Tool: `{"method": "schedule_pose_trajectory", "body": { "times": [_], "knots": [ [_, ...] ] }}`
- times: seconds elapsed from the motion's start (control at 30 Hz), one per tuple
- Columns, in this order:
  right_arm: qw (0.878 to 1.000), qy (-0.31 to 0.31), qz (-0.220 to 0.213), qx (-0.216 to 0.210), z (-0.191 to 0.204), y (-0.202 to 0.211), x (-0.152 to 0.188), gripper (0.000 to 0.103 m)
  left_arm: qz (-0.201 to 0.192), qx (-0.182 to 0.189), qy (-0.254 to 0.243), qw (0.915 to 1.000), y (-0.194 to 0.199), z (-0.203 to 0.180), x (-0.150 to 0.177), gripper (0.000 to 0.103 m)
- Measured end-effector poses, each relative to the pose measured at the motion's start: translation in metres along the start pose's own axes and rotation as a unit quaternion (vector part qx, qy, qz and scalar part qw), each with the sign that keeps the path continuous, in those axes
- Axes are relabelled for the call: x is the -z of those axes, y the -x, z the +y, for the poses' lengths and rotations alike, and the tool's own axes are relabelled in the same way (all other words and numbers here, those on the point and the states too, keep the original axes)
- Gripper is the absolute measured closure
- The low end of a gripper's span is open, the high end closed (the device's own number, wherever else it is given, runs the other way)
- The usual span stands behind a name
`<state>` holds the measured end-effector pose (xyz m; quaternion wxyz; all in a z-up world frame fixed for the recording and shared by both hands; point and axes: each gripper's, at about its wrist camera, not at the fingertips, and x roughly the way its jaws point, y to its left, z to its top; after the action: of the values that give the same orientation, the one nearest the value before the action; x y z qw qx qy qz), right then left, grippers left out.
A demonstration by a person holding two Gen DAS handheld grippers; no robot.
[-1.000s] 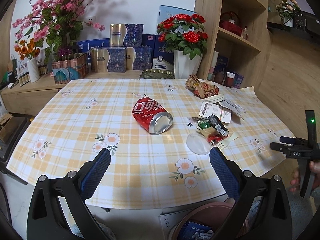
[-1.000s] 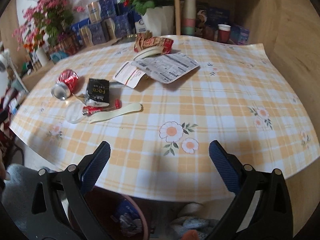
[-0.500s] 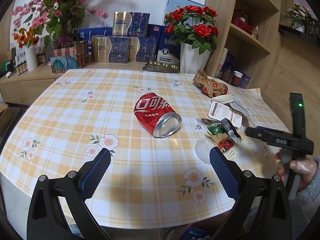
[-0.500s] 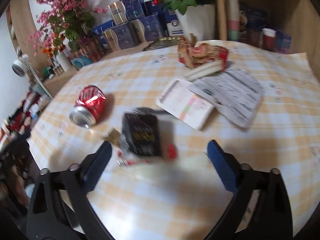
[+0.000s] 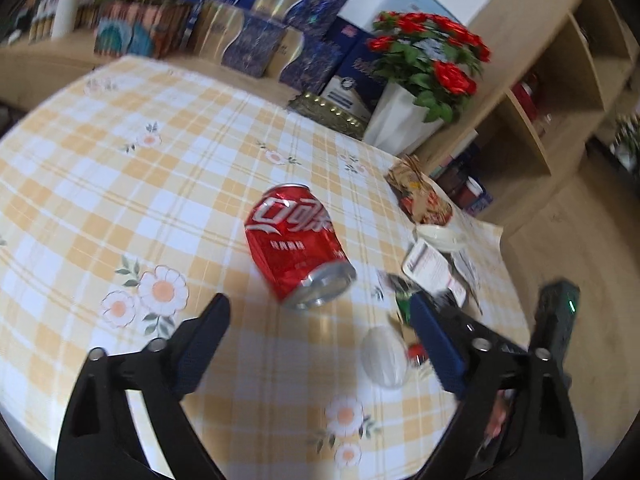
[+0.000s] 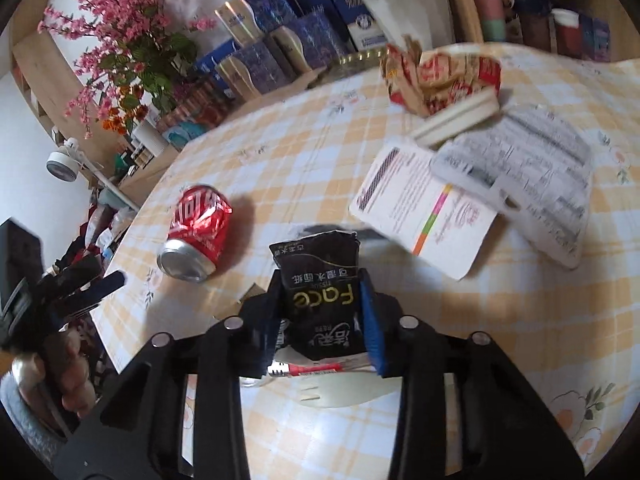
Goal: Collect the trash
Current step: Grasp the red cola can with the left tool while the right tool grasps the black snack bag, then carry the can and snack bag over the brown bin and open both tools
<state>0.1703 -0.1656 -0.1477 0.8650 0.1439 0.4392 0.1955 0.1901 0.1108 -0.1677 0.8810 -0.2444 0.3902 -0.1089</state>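
Right wrist view: you are closing your right gripper [image 6: 322, 316] on the black tissue packet [image 6: 320, 300], a soft glossy plastic pouch with gold and white lettering. Its jaws have just been narrowing, and the blue ribbed pads are now sitting against both sides of the pouch, pinching it. The pouch is lying on the bench [image 6: 280, 160], which is wearing a yellow-and-white checked cloth with printed flowers. Under the pouch a thin red-and-silver wrapper [image 6: 308, 369] and a flat cream plastic fork [image 6: 344, 394] are showing.

Just left of the pouch, the red drink can [image 6: 198, 236] is lying on its side, its thin aluminium wall dented and creased, its silver end facing you. To the right, a white printed card [image 6: 424, 208] is lying flat, partly under a crinkled grey-printed sheet [image 6: 520, 176]. Behind them a crumpled red-and-tan wrapper [image 6: 436, 76] is resting on a shallow cream dish [image 6: 460, 116].

Left wrist view: you are holding your left gripper [image 5: 320, 332] above the bench with its jaws wide apart, though they have just been closing a little, and nothing is between them. The can [image 5: 298, 244] is lying just beyond the fingertips. A clear round lid [image 5: 384, 356] is lying flat near the right finger.
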Motion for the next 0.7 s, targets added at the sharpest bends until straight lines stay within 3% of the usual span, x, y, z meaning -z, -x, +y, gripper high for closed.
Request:
{"method": "schedule_pose_trajectory", "body": {
  "times": [0.1, 0.23, 0.33, 0.57, 0.6, 0.63, 0.7],
  "knots": [
    [1.000, -0.002, -0.018, 0.002, -0.001, 0.010, -0.002, 0.068, 0.009, 0.010, 0.044, 0.9989, -0.015, 0.014, -0.012, 0.031],
    [0.999, 0.000, -0.038, 0.009, -0.003, 0.022, -0.005, 0.069, 0.019, 0.034, 0.137, 0.9898, -0.037, 0.044, -0.026, 0.042],
    [0.999, -0.003, -0.046, 0.008, -0.007, 0.030, -0.007, 0.069, 0.027, 0.047, 0.168, 0.9843, -0.050, 0.053, -0.031, 0.049],
    [0.998, -0.011, -0.055, 0.009, -0.017, 0.038, -0.008, 0.069, 0.051, 0.065, 0.167, 0.9824, -0.074, 0.052, -0.029, 0.063],
    [0.998, -0.011, -0.055, 0.008, -0.017, 0.038, -0.007, 0.069, 0.056, 0.066, 0.165, 0.9824, -0.077, 0.050, -0.027, 0.070],
    [0.998, -0.012, -0.055, 0.008, -0.018, 0.038, -0.007, 0.069, 0.060, 0.061, 0.161, 0.9832, -0.080, 0.049, -0.026, 0.084],
    [0.998, -0.013, -0.054, 0.009, -0.018, 0.037, -0.007, 0.069, 0.052, 0.062, 0.155, 0.9846, -0.081, 0.046, -0.024, 0.087]
  ]
}}
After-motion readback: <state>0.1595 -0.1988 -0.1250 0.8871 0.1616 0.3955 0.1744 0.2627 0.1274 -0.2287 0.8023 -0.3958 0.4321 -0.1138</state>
